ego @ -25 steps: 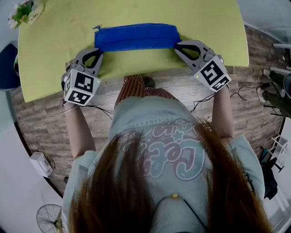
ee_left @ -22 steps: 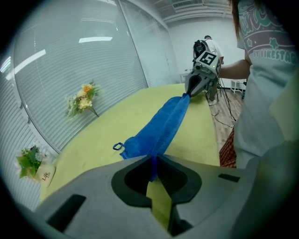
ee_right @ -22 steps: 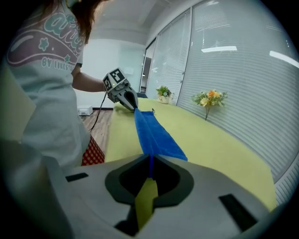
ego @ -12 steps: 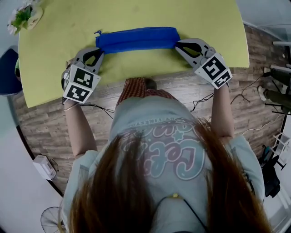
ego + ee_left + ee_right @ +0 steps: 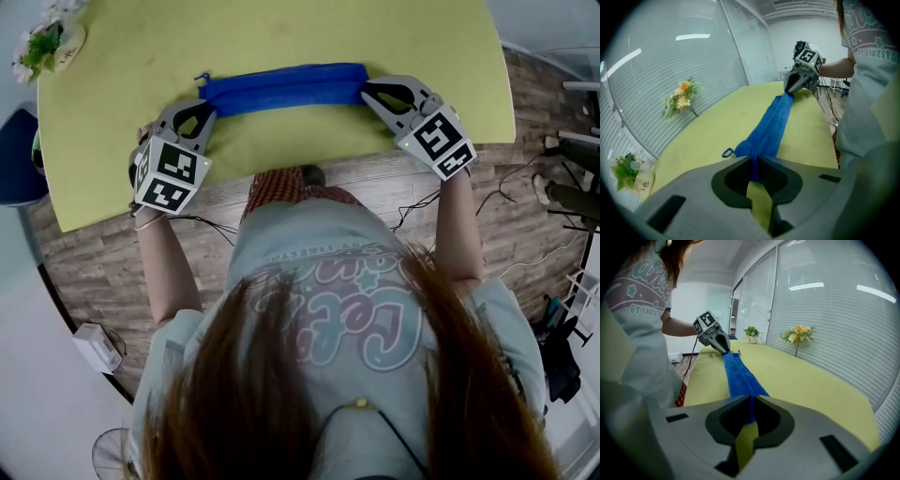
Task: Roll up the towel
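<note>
Compared with a second ago, the left tool [image 5: 202, 111] and right tool [image 5: 368, 90] have nudged a bit further in from the near edge of the yellow-green worktop [image 5: 281, 141]. The blue towel [image 5: 281, 86] stretched between them looks slimmer now, more of a tight band. Both tools are pinched nearly closed, each clamped on a thin bit of fabric at its own end of the towel. The towel lies flat on the worktop, long axis running left to right, parallel to the near edge, with its hanging loop [image 5: 200, 77] at the left end. A potted plant [image 5: 42, 39] sits at the far left corner.
</note>
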The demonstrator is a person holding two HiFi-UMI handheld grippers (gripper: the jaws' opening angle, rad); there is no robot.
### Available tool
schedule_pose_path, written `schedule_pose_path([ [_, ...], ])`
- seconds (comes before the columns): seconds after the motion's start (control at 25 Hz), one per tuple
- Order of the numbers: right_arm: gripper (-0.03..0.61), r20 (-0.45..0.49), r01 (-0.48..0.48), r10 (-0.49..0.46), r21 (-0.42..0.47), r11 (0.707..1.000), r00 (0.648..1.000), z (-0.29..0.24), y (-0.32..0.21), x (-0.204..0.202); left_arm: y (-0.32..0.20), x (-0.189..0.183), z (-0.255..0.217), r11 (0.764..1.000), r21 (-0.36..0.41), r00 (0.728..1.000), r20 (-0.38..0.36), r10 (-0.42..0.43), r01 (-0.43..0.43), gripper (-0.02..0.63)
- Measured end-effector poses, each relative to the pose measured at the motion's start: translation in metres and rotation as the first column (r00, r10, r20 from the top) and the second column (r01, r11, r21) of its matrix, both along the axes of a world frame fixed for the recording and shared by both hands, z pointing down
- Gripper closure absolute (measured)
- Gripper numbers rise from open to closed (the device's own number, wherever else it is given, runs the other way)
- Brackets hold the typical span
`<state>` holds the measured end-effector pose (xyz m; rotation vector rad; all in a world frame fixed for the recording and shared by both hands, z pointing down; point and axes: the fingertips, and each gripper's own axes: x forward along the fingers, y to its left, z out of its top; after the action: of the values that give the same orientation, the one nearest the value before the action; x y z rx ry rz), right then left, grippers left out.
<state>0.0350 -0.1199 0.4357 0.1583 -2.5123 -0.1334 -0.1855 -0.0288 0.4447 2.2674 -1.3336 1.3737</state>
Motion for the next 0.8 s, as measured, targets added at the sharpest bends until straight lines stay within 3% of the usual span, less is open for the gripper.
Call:
schedule_pose_path([
  [0.56,0.509,0.013,-0.049,0.048,0.034,0.998,0.999,0.002,-0.013,0.001,-0.010,-0.006,-0.004,0.996,0.083,1.000,0.010,-0.016,0.015,0.540],
  [0.8,0.500,0.003,-0.053,0.053,0.030,0.998,0.999,0.006,-0.015,-0.003,-0.015,-0.015,-0.006,0.994,0.103,0.999,0.018,-0.034,0.032,0.472],
])
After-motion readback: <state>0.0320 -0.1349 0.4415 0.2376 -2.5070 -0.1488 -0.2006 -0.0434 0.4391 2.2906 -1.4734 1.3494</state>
